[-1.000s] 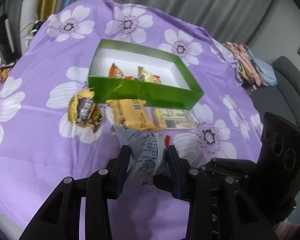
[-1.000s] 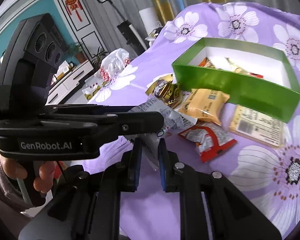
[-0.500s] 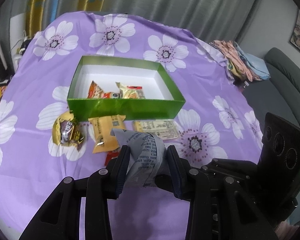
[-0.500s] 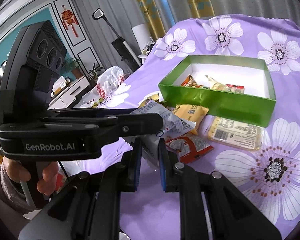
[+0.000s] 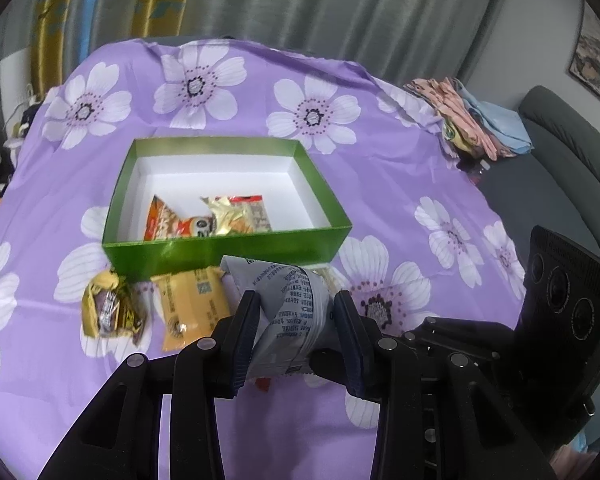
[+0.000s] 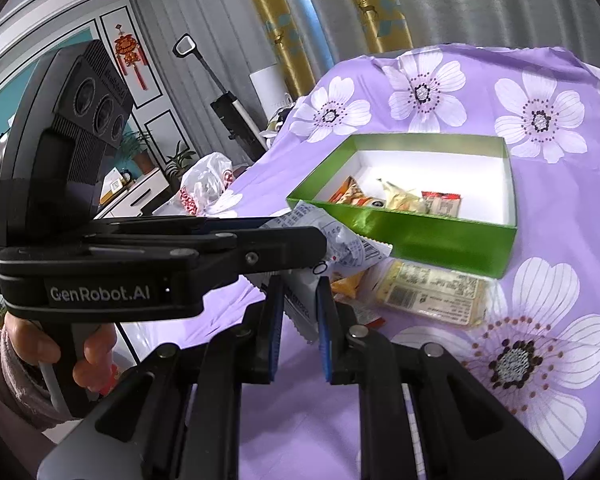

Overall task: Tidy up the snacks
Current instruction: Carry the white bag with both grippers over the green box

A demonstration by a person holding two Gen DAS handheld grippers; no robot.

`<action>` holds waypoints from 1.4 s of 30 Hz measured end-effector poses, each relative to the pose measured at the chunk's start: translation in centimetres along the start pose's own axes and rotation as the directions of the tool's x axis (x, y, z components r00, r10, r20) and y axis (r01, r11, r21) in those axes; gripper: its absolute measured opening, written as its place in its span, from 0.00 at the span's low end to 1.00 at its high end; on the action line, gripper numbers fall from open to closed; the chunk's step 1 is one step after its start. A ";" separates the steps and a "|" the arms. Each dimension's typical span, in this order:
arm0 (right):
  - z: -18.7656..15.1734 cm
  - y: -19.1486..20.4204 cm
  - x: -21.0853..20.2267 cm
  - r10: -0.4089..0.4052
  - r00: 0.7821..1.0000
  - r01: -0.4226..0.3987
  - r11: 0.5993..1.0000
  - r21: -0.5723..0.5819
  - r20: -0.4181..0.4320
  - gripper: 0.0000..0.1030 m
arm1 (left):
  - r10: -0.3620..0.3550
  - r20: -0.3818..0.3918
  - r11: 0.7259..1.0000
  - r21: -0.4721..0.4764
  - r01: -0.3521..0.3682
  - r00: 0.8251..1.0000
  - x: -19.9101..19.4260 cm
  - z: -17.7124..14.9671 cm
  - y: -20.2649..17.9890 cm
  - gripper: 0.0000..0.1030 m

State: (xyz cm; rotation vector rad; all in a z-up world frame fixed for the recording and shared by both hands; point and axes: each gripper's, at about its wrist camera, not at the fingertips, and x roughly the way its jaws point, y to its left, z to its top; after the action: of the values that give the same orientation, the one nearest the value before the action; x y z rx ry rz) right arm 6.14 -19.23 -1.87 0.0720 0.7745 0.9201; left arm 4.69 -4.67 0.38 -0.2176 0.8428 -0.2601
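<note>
A green box (image 5: 228, 246) with a white inside stands on the purple flowered cloth and holds three snack packs (image 5: 208, 220). My left gripper (image 5: 296, 320) is shut on a silver-grey snack packet (image 5: 290, 312), held above the cloth in front of the box. My right gripper (image 6: 298, 304) is shut on the other end of the same packet (image 6: 300, 300). The box also shows in the right wrist view (image 6: 420, 236). On the cloth before the box lie a gold-wrapped snack (image 5: 108, 308), an orange pack (image 5: 190, 306) and a pale yellow pack (image 6: 432, 292).
A red-edged pack (image 6: 364, 314) lies under the held packet. Folded clothes (image 5: 472, 120) lie at the table's far right edge, beside a grey sofa (image 5: 560, 168). A white plastic bag (image 6: 208, 188) sits past the table's left side.
Both grippers have risen and drawn back with the silver packet between them. The box and the loose snacks now look smaller and farther. The jaws have not changed.
</note>
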 end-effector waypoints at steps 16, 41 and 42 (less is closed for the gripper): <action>3.1 -3.3 1.0 -0.048 0.997 0.047 0.999 0.018 0.053 0.16 | -0.016 0.030 0.999 0.052 0.014 0.999 2.6 4.2 -0.4 0.38; 8.6 -8.7 9.2 -0.101 0.995 0.102 0.994 0.048 -0.027 0.16 | -0.056 -0.063 0.996 -0.078 0.051 0.996 11.3 10.7 6.4 0.38; 8.5 -8.9 9.7 -0.104 0.994 0.106 0.993 0.049 -0.040 0.16 | -0.058 -0.069 0.995 -0.090 0.052 0.996 11.6 10.6 6.8 0.38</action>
State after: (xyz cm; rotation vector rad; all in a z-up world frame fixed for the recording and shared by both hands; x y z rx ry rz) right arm 21.12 -15.38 -4.47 0.0581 0.8287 0.8044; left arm 21.06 -0.96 -2.96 -0.3153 0.9209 -0.2838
